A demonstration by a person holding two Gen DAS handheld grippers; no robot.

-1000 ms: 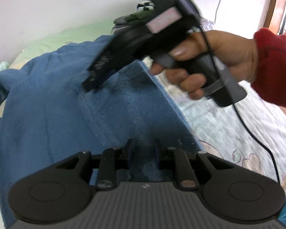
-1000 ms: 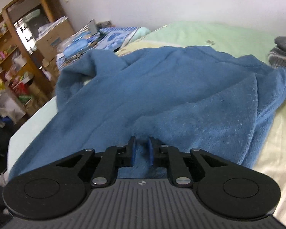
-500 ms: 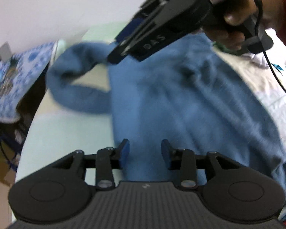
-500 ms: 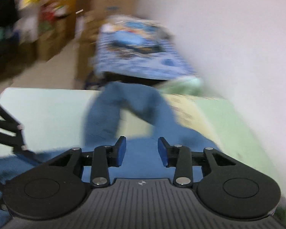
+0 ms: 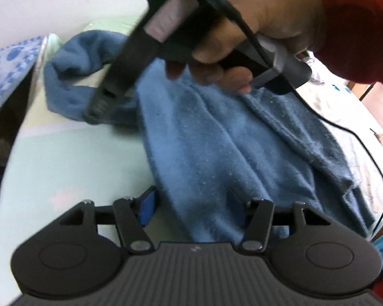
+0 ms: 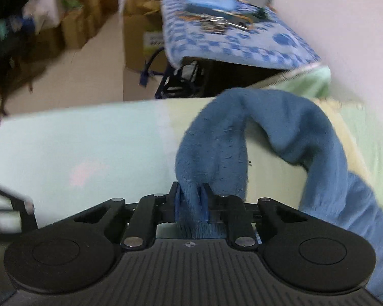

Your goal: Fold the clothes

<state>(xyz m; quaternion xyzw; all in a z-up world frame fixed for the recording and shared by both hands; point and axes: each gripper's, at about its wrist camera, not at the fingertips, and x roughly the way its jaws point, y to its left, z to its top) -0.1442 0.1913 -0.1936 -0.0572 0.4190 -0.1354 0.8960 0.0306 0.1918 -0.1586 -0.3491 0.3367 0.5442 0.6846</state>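
A blue fleece garment (image 5: 217,137) lies spread on the bed. Its long sleeve (image 6: 288,127) curls toward the bed's far corner. My right gripper (image 6: 191,201) has its jaws closing, and the pads pinch the sleeve's cuff end. In the left wrist view a hand in a red sleeve (image 5: 355,25) holds the right gripper (image 5: 97,109), whose tip rests on the blue sleeve (image 5: 71,58). My left gripper (image 5: 191,201) hovers over the garment's near edge. Its jaws are opening wide and the pads press on nothing.
The bed carries a pale mint sheet (image 6: 89,140) on the left and a patterned cover (image 5: 365,178) on the right. A side table under a blue patterned cloth (image 6: 229,38) stands past the bed's corner. Cardboard boxes (image 6: 138,35) crowd the floor. A black cable (image 5: 370,148) trails over the garment's right side.
The left gripper let go of the garment and spread its jaws. The right gripper swung left to the sleeve, opened, then closed on its cuff.
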